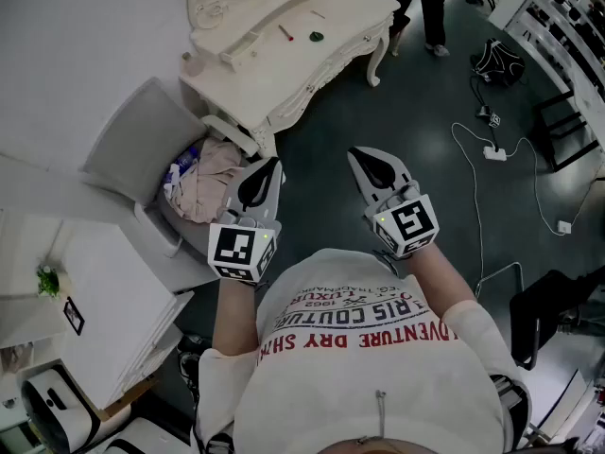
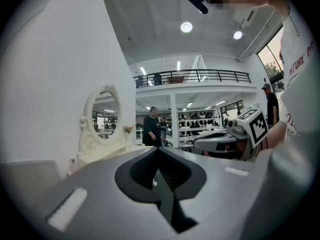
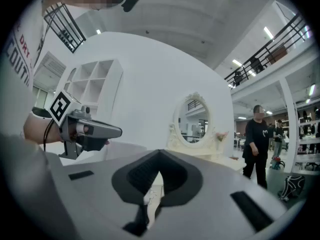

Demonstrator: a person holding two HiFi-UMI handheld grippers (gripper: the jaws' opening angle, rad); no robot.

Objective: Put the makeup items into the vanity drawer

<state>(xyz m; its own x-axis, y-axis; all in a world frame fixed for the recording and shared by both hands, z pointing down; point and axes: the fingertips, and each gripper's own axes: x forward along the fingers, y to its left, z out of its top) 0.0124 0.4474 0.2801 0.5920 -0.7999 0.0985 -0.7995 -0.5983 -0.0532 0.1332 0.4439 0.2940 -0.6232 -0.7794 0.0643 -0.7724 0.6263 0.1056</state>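
Up at the far end of the head view sits the white vanity desk, and the makeup is on its top: 1 thin red stick and, just beside it, 1 small dark round piece. The stick lies on a slant, long axis running upper left to lower right. Both are well apart from the tools, straight ahead across bare floor. The left tool looks a bit nearer to them than the right tool, so I'd guess it leads once the person walks up.

Both tools are held level, jaws together, nothing between them.

Can't tell if the drawer is open from here. A grey chair by the desk holds a beige cloth heap and a blue-white packet.
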